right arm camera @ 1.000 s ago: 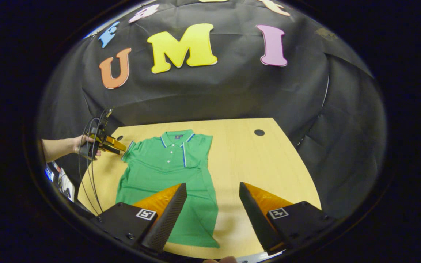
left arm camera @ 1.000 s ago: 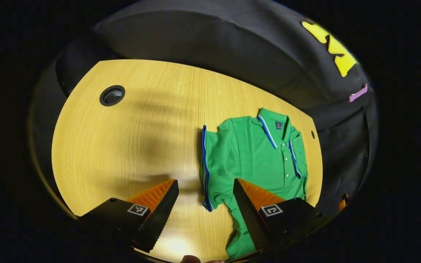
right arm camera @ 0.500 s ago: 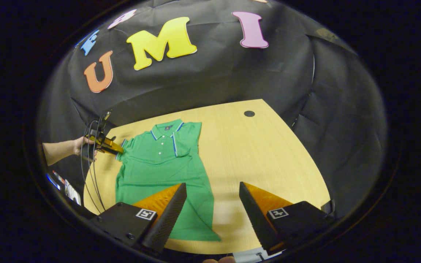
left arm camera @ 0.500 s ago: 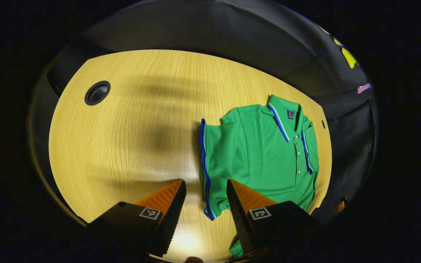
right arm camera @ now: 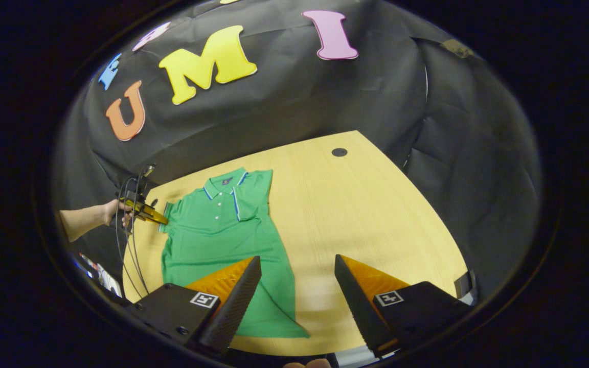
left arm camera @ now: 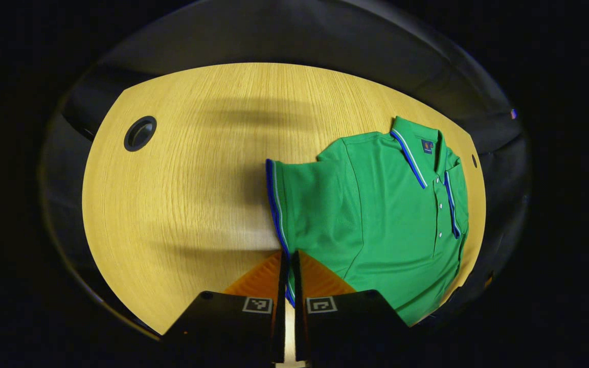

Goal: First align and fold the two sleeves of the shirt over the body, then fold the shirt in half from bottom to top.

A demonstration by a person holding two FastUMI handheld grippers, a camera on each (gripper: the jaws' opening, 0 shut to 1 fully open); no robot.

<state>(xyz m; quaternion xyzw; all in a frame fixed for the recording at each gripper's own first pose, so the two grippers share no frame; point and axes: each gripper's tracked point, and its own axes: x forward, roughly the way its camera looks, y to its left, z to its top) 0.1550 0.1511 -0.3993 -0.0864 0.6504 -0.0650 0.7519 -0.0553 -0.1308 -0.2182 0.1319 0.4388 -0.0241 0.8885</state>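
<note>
1. Left gripper view: one green polo shirt (left arm camera: 386,214) is lying flat on one wooden table (left arm camera: 182,194), filling the right half of the frame, its collar toward the upper right.
2. One round cable hole (left arm camera: 140,133) is showing at the upper left of the tabletop; a second, smaller hole (left arm camera: 474,161) is peeking out past the collar at the right.
3. The left gripper (left arm camera: 288,266) is sitting at the bottom centre, its two fingers nearly together and pinching the blue-trimmed cuff of the one outspread sleeve (left arm camera: 294,204).
4. The shirt's hem is being cut off at the lower right edge.
5. Right gripper view: the same shirt (right arm camera: 223,230) is lying left of centre; its far sleeve is folded over the chest.
6. The right gripper (right arm camera: 297,294) is hovering at the bottom, fingers spread wide and gripping nothing; its left finger is overlapping the shirt's lower body in the picture.
7. At the left edge one hand (right arm camera: 115,212) is holding the left gripper (right arm camera: 157,220) at the sleeve cuff; cables are trailing below it.
</note>
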